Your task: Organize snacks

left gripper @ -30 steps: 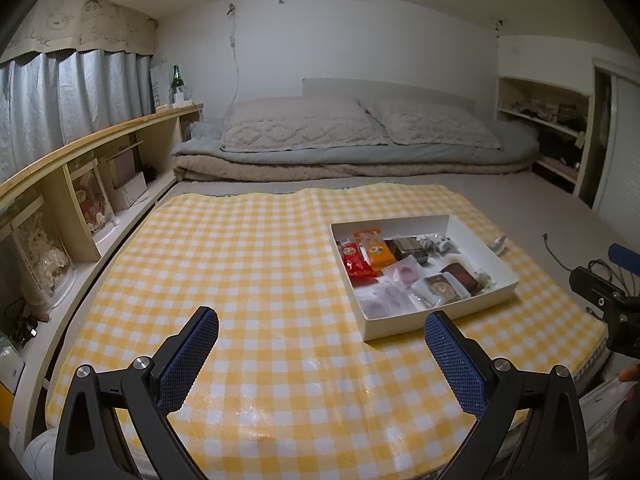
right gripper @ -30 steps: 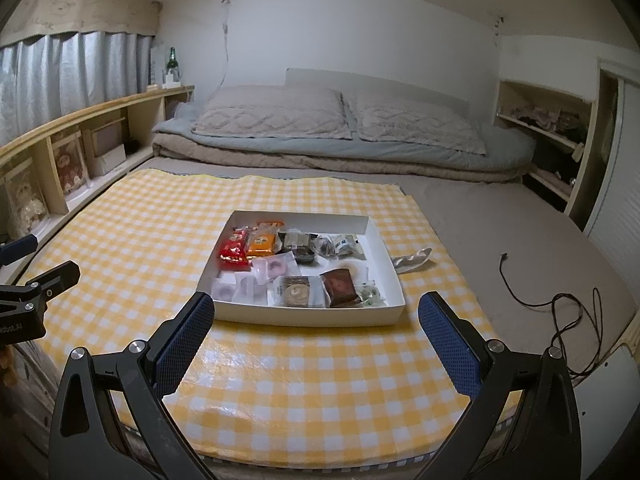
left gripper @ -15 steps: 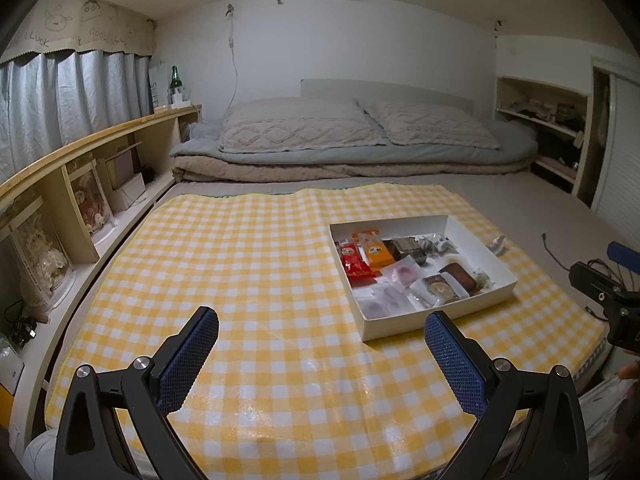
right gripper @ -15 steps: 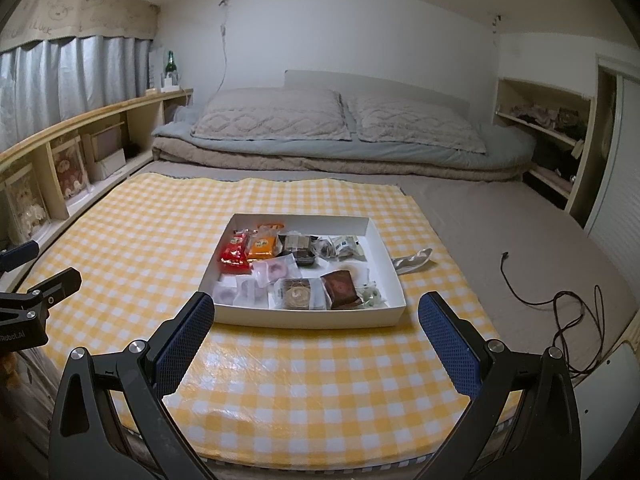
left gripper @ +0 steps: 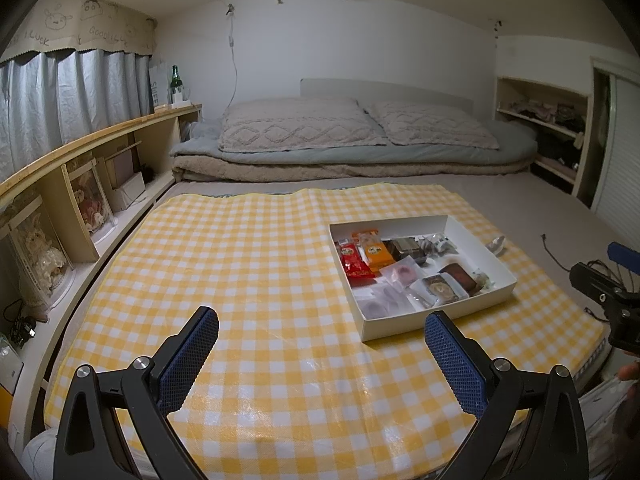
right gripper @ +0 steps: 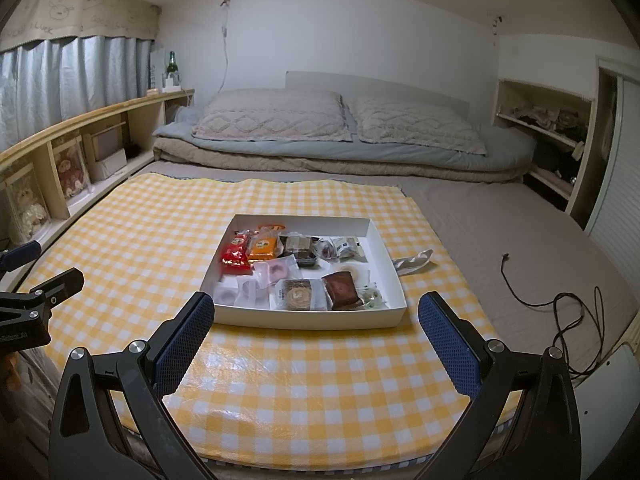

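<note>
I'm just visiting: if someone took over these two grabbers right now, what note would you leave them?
Left gripper: open, empty, above the checked cloth.
Right gripper: open, empty, just short of the white box.
Snacks: nearly all in the box, including a red packet, an orange packet and a brown cake. One wrapper lies on the cloth beside it.
Done: nothing visible. Left: all sorting.

I see the box point(right gripper: 390, 258) lying on the cloth point(right gripper: 140, 240) spread over the bed point(right gripper: 520, 240), with the snacks point(right gripper: 296, 272) inside it. A wrapper point(right gripper: 412, 261) lies just right of the box. The pillows point(right gripper: 276, 120) sit behind, the shelf point(right gripper: 80, 120) runs along the left, and a cable point(right gripper: 560, 304) lies far right.
</note>
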### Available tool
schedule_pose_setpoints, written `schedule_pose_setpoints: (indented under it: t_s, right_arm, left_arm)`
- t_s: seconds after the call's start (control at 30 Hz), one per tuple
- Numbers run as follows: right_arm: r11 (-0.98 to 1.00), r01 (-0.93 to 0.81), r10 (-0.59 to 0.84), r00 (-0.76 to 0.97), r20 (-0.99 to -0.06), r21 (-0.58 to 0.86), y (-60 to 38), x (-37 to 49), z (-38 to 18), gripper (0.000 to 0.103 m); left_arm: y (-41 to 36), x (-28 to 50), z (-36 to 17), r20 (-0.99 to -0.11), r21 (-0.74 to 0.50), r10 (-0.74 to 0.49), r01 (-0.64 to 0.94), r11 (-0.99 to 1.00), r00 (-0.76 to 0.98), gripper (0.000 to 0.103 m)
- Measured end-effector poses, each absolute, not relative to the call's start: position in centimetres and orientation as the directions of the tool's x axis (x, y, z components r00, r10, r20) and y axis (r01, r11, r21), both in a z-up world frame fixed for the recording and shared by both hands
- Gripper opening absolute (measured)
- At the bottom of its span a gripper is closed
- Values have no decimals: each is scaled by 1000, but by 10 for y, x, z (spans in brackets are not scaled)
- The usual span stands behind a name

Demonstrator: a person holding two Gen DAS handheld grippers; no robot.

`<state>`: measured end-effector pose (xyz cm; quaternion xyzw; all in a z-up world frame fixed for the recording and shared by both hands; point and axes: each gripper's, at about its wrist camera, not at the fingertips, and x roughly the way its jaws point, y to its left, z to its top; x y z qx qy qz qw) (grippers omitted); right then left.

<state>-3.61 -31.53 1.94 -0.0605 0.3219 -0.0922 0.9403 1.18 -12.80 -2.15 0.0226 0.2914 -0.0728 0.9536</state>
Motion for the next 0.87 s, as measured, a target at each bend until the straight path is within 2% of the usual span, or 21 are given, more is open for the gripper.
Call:
schedule_pose_setpoints:
  t_s: [0.87]
  right_arm:
    - [976, 135, -212, 778, -591, -172, -315, -36, 21, 103]
  left_arm:
    - [-130, 7, -24, -541, 10, -122, 151, 988, 832, 103]
